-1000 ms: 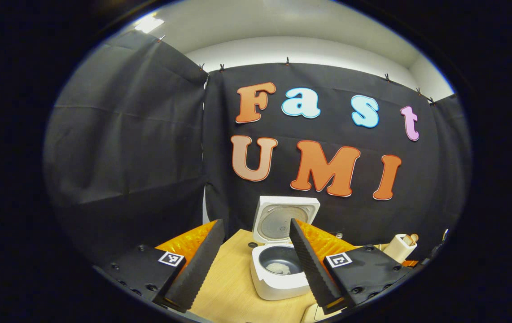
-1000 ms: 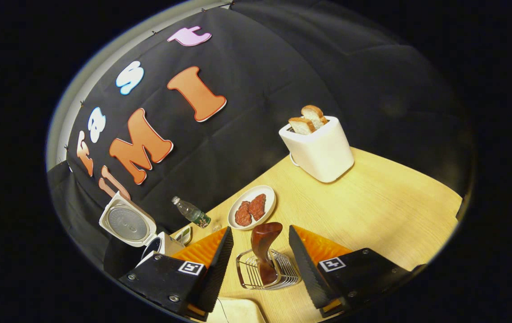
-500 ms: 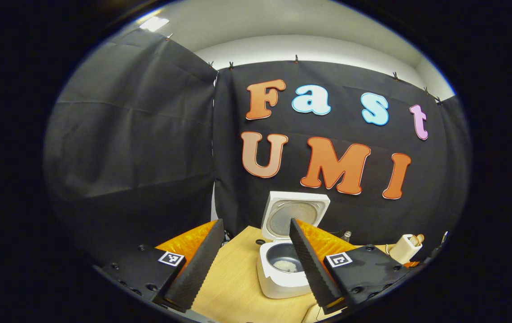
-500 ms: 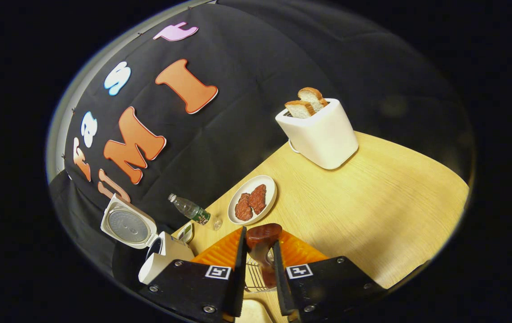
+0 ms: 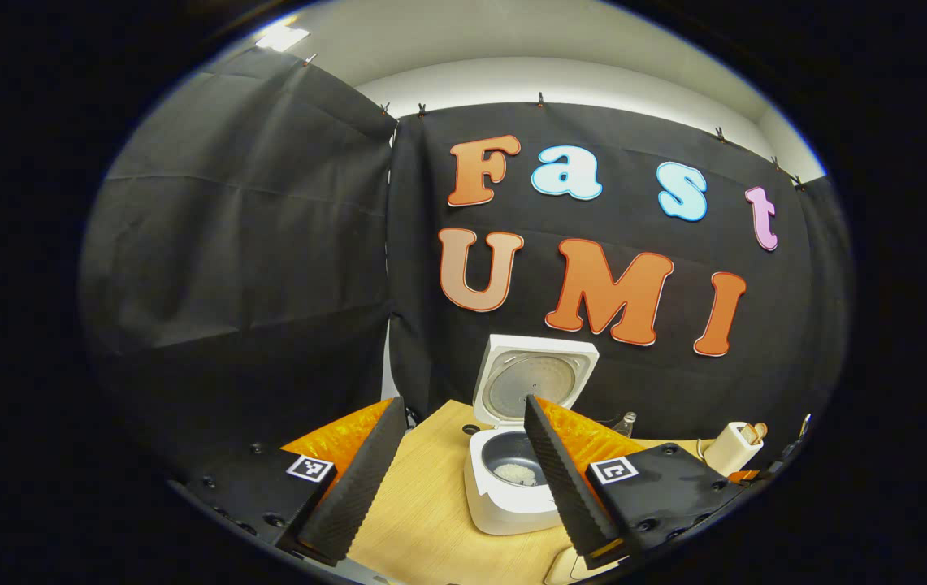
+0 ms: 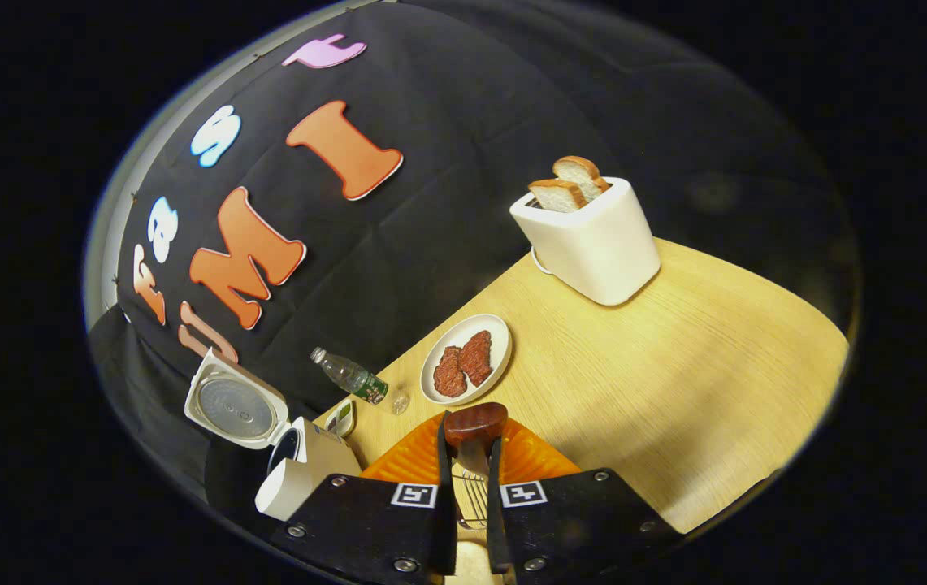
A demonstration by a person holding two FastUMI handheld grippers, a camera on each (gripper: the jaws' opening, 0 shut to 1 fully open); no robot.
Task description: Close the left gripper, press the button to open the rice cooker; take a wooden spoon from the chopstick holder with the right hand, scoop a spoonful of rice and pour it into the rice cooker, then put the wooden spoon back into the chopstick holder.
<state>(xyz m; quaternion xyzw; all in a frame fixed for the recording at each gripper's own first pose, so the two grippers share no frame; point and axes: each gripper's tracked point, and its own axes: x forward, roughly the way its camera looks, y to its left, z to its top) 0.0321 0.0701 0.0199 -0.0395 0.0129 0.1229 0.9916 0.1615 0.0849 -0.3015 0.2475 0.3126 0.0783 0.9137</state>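
Right gripper (image 6: 469,487) is clamped on the spoon (image 6: 474,426), fingers pinching the handle just under its rounded top, with the spoon standing in the wire holder (image 6: 471,500) below. Left gripper (image 5: 455,471) hangs released, fingers wide apart, off the cooker (image 5: 512,487).

Progress, judged from the scene: the cooker lid (image 5: 534,382) stands up, so the button step looks done. A small heap of rice lies in the pot, so this clamp could be the pick-up or the put-back; the frames don't settle which.

Room: straight up out of the holder is free. The plate (image 6: 465,370) and bottle (image 6: 349,380) sit just beyond it, and the cooker (image 6: 301,471) is to its left. The toaster (image 6: 586,240) is well apart, with bare surface (image 6: 699,382) on that side.
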